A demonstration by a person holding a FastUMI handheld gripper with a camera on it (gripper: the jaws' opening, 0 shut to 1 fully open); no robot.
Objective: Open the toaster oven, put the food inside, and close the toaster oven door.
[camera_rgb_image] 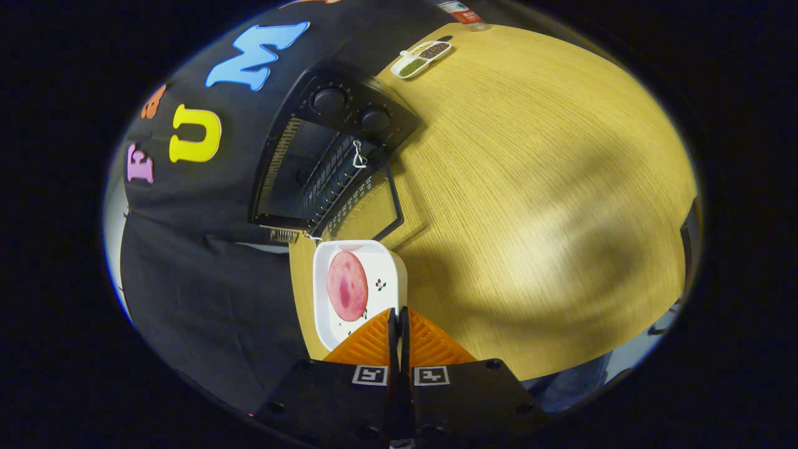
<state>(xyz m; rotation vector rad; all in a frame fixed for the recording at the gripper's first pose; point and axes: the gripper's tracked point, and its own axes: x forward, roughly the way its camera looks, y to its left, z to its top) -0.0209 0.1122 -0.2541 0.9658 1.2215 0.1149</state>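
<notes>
Gripper view is tilted, so we read it from the left across. Against the black cloth wall (206, 280) we see the toaster oven (324, 162), black, with its door (368, 212) swung fully open and lying flat on the wooden table (530, 187); a wire rack (324, 171) shows inside the cavity, and two round knobs (329, 100) sit on the control panel at the far end of the oven. A light metal clip or hook (358, 156) hangs near the opening, and a small spring (283, 234) shows at the hinge corner. Just this side of the open door, touching or nearly touching its edge, rests a white squarish plate (383, 262) with a small printed motif, and on it lies the food, a round pink slice of ham or sausage (347, 285). Our gripper (399, 318) has its two fingers pressed together with no gap that we can make out, and the fingertips lie at the plate's near rim; whether they pinch that rim or merely overlap it we cannot tell. Further right the table runs bare under a broad shadow, and far beyond the oven stands a narrow white divided dish (423, 58) holding green and brown seasonings, with a small bottle (464, 14) behind it.
</notes>
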